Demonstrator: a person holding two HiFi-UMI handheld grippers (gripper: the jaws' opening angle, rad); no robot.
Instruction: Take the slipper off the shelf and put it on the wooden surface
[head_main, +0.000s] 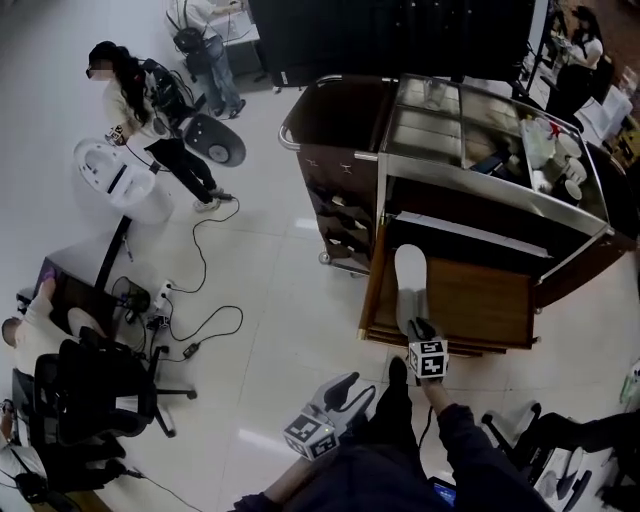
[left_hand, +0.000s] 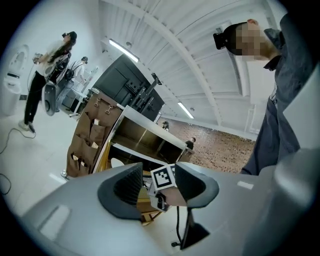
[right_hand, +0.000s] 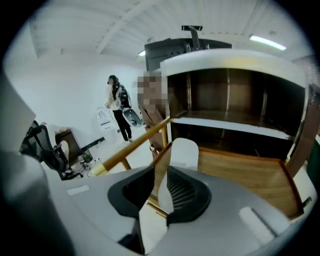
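A white slipper lies flat on the cart's pull-out wooden surface, toe pointing toward the cart. My right gripper is at its heel end. In the right gripper view the slipper runs up between the jaws and lies against the right pad. A gap shows beside the left pad, so my right gripper is open around it, above the wooden surface. My left gripper hangs low over the floor beside the person's legs. In its own view my left gripper is open with nothing in it.
The brown cart has a steel-framed top shelf with dishes and a dark shelf opening behind the wooden surface. A black office chair and cables are on the white floor at left. Other people stand further off.
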